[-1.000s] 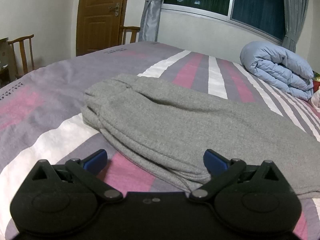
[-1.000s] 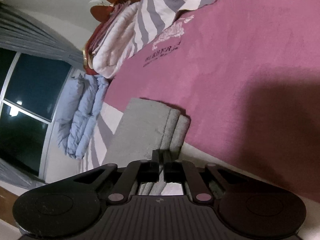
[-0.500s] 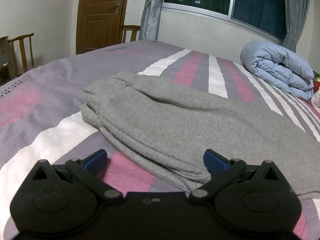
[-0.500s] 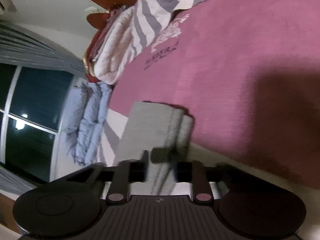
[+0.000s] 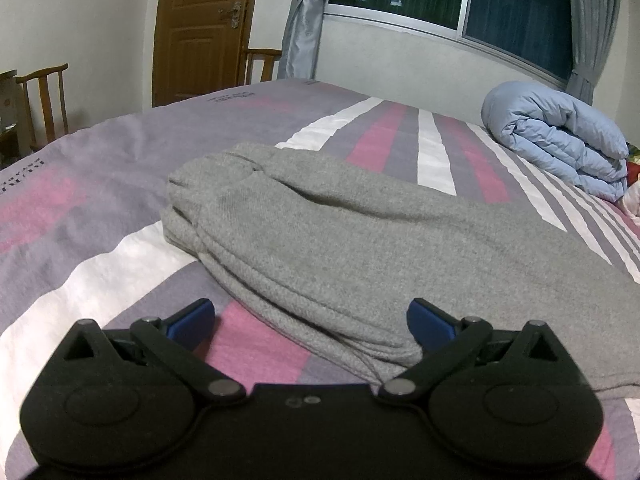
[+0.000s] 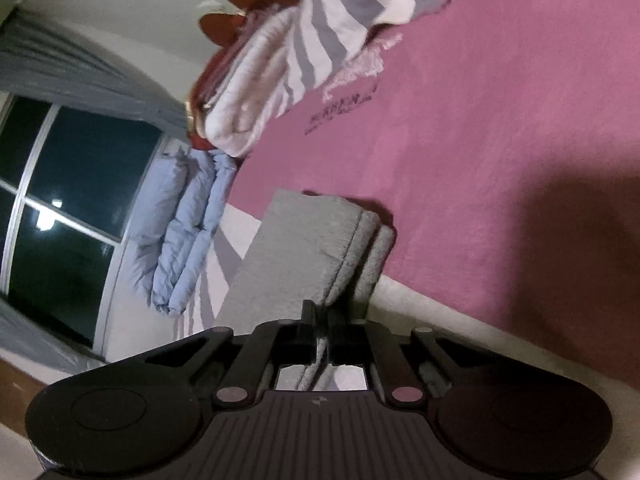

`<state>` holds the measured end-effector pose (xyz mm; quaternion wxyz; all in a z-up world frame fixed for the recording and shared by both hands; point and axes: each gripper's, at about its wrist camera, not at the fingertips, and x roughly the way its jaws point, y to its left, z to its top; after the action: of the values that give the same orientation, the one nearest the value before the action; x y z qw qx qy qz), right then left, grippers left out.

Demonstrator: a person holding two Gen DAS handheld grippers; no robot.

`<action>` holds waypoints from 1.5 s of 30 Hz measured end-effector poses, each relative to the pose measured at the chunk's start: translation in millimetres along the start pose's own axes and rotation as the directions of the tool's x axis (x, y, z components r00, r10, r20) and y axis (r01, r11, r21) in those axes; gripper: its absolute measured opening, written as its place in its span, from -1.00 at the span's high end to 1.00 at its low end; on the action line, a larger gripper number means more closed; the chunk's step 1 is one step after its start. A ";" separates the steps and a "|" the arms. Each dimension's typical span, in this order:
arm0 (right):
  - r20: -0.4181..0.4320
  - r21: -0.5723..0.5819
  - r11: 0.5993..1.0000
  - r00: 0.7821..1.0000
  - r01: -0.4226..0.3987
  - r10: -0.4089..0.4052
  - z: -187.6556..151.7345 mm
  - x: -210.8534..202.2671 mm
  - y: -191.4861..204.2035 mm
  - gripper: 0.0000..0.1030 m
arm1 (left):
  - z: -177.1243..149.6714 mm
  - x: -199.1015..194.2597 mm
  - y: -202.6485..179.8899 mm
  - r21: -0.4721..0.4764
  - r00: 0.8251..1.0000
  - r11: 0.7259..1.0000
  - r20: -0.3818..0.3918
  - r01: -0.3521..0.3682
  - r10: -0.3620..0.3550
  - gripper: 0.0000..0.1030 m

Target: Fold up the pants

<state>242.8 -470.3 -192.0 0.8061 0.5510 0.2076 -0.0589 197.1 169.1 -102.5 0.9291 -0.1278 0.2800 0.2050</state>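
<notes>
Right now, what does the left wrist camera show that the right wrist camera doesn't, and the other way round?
Only the left wrist view shows the wooden door, two wooden chairs, and the left tool, wide open above the near edge of the grey pants.

Only the right wrist view shows the striped pillow and the right tool, shut, with a fold of the pants between its fingers.

Both show the folded pants, the rolled blue quilt, the striped bedcover, the dark window and grey curtains.
</notes>
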 end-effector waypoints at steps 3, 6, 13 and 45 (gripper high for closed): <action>-0.020 -0.011 1.000 1.000 0.009 -0.009 -1.2 6.3 -4.2 0.90 | 0.1 0.6 0.9 -0.003 1.000 1.000 -0.002 0.003 -0.003 -0.88; -0.031 -0.018 0.999 0.999 0.027 -0.027 1.5 9.2 1.6 0.76 | 0.2 0.4 0.7 0.000 1.000 1.000 -0.001 0.001 -0.001 -0.88; -0.002 -0.103 0.994 0.999 0.036 -0.037 -3.1 -2.3 7.8 0.45 | 0.5 -5.9 4.5 -0.002 1.000 1.000 0.018 -0.002 0.002 -0.88; 0.029 -0.159 0.982 0.994 0.104 -0.101 -19.5 -1.5 34.8 -0.10 | 62.0 46.5 73.8 -0.044 0.998 0.997 0.015 0.069 -0.068 0.49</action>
<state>247.4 -439.3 -167.3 0.8459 0.4722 0.2314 -0.0892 228.0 270.5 -87.9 0.9343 -0.1565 0.2647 0.1801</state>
